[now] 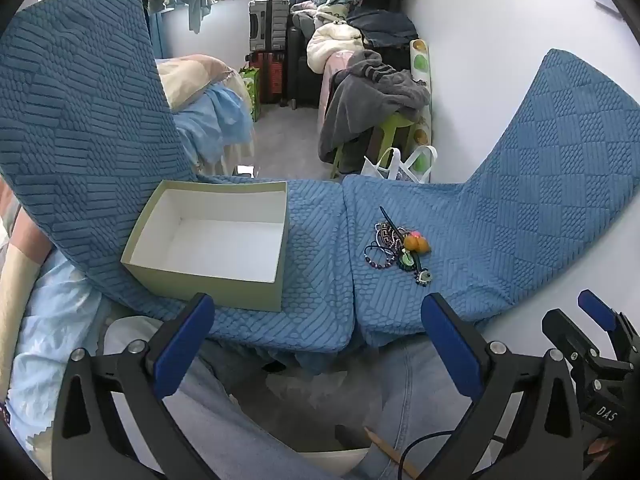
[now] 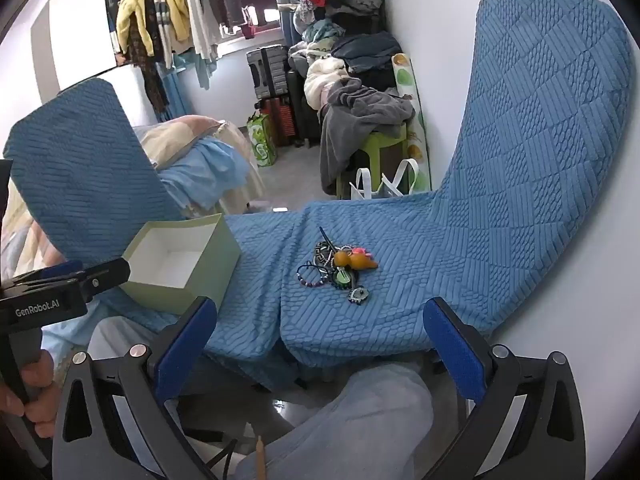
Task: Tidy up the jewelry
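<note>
Both grippers hang low over the person's lap, short of the front edge of the blue cushion, fingers pointing forward. Left gripper has its jaws spread wide and holds nothing. Right gripper is likewise spread wide with nothing between its pads. On the left part of the cushion, near its front edge, sits an open pale green box with a white inside. To the right of the seam lies the jewelry pile: beaded bracelets, cords and an orange charm, tangled together, well apart from the box.
</note>
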A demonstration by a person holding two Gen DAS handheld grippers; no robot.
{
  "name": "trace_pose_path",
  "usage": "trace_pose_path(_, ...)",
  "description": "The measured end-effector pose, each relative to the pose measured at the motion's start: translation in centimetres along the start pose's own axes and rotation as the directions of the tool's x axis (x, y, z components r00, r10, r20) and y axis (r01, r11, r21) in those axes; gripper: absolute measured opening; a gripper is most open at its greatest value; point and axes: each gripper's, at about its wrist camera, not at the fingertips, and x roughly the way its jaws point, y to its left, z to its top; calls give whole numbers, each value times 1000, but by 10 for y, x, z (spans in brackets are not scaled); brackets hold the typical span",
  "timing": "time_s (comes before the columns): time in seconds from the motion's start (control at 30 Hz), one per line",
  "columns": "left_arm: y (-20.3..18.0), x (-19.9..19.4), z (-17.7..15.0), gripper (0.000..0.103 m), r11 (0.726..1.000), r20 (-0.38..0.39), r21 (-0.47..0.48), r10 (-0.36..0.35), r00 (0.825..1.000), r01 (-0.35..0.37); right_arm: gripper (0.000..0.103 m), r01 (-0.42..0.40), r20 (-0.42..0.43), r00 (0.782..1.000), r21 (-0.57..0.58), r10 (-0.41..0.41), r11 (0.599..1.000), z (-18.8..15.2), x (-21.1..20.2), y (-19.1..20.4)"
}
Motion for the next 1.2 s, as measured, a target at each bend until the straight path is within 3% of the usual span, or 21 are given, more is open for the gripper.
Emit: trace_pose_path(1.2,-10,4,-4,102,1000,-18,3,-4,1000,4,103,12,-11,1000,-2,-12,1000,-7,10,-4)
